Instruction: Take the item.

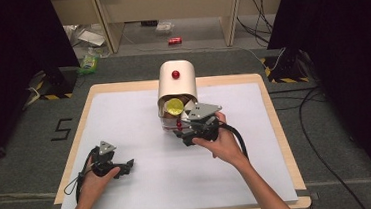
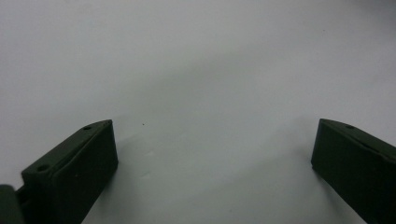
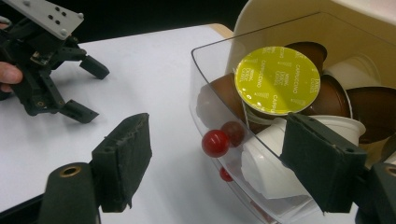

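A cream capsule holder with a red knob on top stands at the table's far middle. Its clear drawer is slid out and holds several coffee capsules, the top one with a yellow-green lid. A small red knob sits on the drawer's front wall. My right gripper is open, its jaws straddling that front wall and knob without touching. My left gripper is open and holds nothing, low over the white sheet at the near left.
A white sheet covers the wooden table. Cables, black stands and a red can lie on the floor beyond the far edge.
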Available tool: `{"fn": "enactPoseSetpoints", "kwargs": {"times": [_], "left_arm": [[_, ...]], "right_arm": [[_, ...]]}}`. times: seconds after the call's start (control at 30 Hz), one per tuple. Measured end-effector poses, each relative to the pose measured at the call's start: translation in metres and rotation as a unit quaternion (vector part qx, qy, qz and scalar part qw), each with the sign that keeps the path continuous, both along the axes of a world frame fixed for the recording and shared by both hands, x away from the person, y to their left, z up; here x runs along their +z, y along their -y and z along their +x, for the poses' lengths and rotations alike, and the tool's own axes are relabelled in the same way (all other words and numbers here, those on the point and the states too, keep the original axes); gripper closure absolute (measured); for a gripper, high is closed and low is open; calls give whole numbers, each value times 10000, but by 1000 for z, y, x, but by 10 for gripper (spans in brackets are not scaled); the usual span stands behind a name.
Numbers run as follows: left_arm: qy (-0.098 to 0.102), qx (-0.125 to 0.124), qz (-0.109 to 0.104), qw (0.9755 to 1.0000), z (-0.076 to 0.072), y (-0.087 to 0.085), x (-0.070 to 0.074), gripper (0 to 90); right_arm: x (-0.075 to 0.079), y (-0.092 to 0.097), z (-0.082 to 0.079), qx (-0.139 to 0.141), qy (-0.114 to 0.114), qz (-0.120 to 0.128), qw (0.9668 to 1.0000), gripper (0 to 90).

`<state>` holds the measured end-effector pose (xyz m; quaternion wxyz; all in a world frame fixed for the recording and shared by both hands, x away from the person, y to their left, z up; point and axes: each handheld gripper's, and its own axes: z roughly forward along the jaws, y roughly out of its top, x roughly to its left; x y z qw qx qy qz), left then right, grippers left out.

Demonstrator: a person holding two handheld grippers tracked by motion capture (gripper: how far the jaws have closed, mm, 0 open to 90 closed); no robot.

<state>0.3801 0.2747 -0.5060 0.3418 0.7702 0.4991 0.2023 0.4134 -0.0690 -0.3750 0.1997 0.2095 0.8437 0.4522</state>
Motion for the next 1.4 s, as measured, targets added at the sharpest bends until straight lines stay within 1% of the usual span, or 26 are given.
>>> {"fn": "enactPoseSetpoints", "kwargs": {"times": [0.13, 0.3, 0.5, 0.53, 0.67, 0.7, 0.77, 0.9, 1.0, 1.4], "left_arm": [[0, -1, 1, 10000, 0, 0, 0, 0], [1, 0, 1, 10000, 0, 0, 0, 0], [0, 0, 1, 10000, 0, 0, 0, 0], [-1, 1, 0, 10000, 0, 0, 0, 0], [2, 0, 0, 10000, 0, 0, 0, 0], [2, 0, 0, 10000, 0, 0, 0, 0], [1, 0, 0, 10000, 0, 0, 0, 0], [2, 2, -2, 10000, 0, 0, 0, 0], [2, 2, 0, 10000, 0, 0, 0, 0], [4, 3, 0, 10000, 0, 0, 0, 0]], "right_arm": [[-2, 1, -5, 13, 45, 14, 10000, 247], [-3, 1, -13, 69, 2, -65, 10000, 252], [-4, 2, -21, 109, -53, -102, 9999, 258], [-4, 2, -22, 121, -17, -123, 9998, 258], [-5, 2, -26, 120, -41, -144, 9998, 258], [-6, 2, -26, 132, 7, -160, 9998, 258], [-7, 2, -28, 141, 24, -210, 9997, 258], [-8, 2, -34, 176, -14, -266, 9995, 258], [-9, 3, -36, 202, 4, -307, 9993, 258], [-9, 2, -39, 215, -57, -348, 9991, 259]]}}
